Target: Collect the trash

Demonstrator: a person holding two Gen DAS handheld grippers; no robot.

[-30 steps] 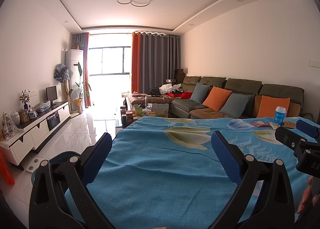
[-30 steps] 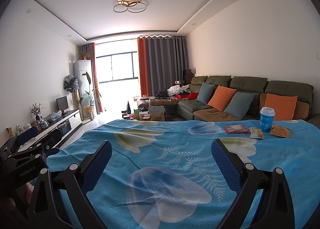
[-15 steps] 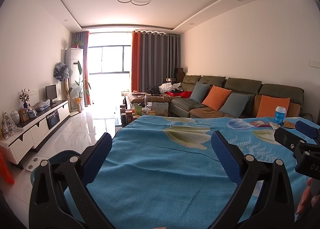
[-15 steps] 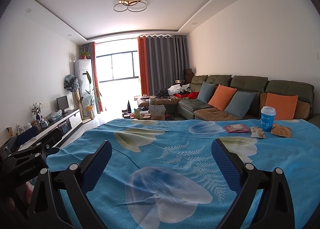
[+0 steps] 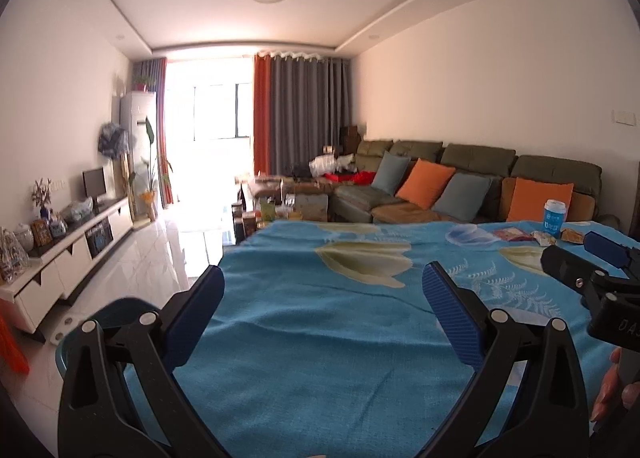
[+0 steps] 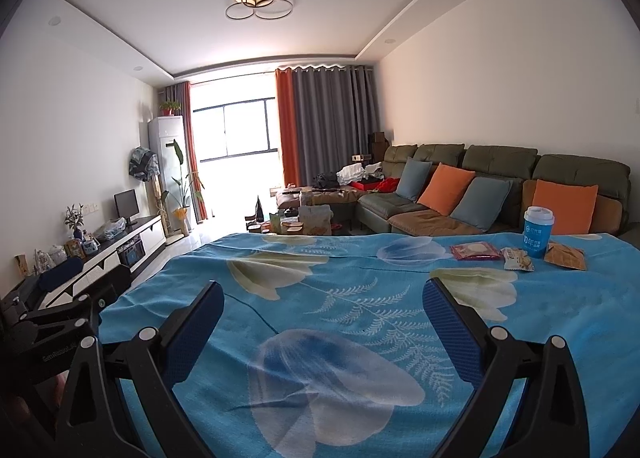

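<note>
Beyond the cup [image 6: 538, 231]: three wrappers [image 6: 518, 259] beside it | left gripper [image 5: 323, 300] spread; right gripper [image 6: 323, 300] spread; both empty | barely shifted since before; nothing collected yet

Sunlit living room: green sofa [image 6: 500, 177], orange-grey curtains [image 6: 324, 125], white TV cabinet [image 5: 68, 258], glossy tile floor [image 5: 160, 258].

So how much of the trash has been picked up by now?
Nothing looks collected yet. The blue paper cup, red wrapper, pale snack wrapper and orange packet all lie on the blue floral cloth. Nothing is in hand: the left gripper and right gripper are both open and empty, short of the litter. All four pieces remain; a teal bin shows at the table's left edge.
</note>
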